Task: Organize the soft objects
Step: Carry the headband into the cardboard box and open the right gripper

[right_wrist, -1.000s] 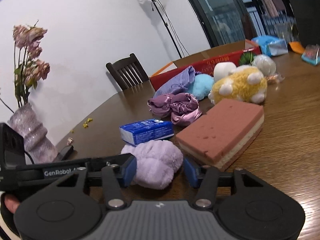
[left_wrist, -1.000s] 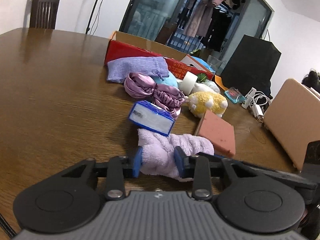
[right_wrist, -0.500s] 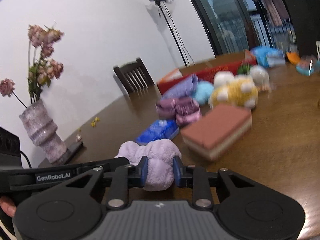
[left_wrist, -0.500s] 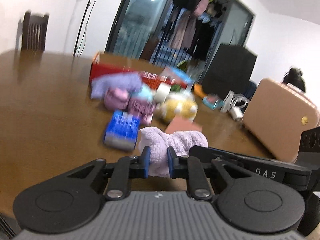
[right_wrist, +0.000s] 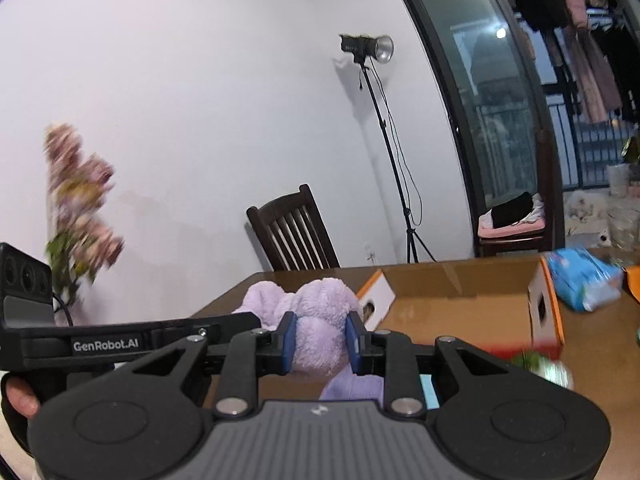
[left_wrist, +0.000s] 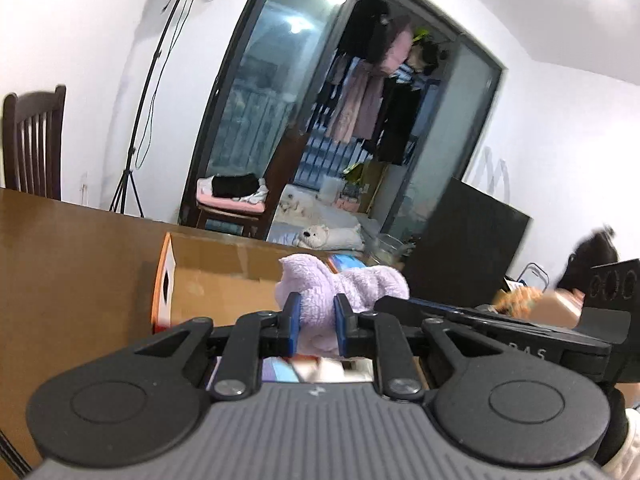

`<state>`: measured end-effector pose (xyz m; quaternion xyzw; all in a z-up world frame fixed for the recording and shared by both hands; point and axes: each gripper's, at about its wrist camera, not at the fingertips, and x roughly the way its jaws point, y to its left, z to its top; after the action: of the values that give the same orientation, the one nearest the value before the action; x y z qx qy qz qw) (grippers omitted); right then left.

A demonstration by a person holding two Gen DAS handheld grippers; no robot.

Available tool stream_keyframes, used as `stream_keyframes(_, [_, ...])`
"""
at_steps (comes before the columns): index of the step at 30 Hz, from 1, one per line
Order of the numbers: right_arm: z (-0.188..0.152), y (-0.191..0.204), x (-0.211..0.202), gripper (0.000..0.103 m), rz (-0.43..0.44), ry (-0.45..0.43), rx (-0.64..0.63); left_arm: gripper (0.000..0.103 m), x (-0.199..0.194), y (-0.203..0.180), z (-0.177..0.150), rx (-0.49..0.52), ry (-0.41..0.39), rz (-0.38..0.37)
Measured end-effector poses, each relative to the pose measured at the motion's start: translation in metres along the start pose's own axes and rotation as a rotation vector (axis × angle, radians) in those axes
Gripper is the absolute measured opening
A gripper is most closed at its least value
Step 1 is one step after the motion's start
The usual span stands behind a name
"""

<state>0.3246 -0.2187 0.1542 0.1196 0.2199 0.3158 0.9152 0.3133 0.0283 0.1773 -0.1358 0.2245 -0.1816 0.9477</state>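
A fluffy lilac soft cloth [left_wrist: 340, 284] is held in the air by both grippers, one at each end. My left gripper [left_wrist: 316, 322] is shut on one end. My right gripper [right_wrist: 320, 340] is shut on the other end of the lilac cloth [right_wrist: 316, 320]. An open cardboard box [left_wrist: 224, 276] with a red and orange side lies just beyond and below the cloth; it also shows in the right wrist view [right_wrist: 460, 300]. Other soft items on the table are mostly hidden under the grippers.
A wooden table [left_wrist: 60, 260] carries the box. A blue packet [right_wrist: 580, 280] lies right of the box. A wooden chair [right_wrist: 296, 232] and a light stand [right_wrist: 384, 148] stand behind. A flower vase [right_wrist: 76, 216] is at the left.
Both grippers closed on the lilac cloth, lifted it off the table and carried it up toward the cardboard box. The other soft items dropped out of view below.
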Motion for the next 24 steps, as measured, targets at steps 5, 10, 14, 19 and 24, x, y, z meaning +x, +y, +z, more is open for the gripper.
stream_keyframes(5, [0.072, -0.054, 0.105, 0.025, -0.009, 0.118, 0.079, 0.018, 0.099, 0.049, 0.063, -0.058, 0.093, 0.082])
stream_keyframes(10, [0.092, -0.113, 0.237, 0.025, -0.094, 0.266, 0.146, 0.018, 0.218, 0.105, 0.080, -0.108, 0.253, 0.191])
stream_keyframes(14, [0.080, -0.152, 0.320, 0.025, -0.142, 0.372, 0.201, 0.017, 0.284, 0.142, 0.072, -0.074, 0.352, 0.292])
stream_keyframes(19, [0.055, -0.176, 0.369, 0.026, -0.175, 0.454, 0.250, 0.026, 0.319, 0.165, 0.064, -0.044, 0.399, 0.367])
stream_keyframes(24, [0.038, -0.179, 0.379, 0.036, -0.219, 0.474, 0.241, 0.033, 0.318, 0.164, 0.054, -0.002, 0.399, 0.381])
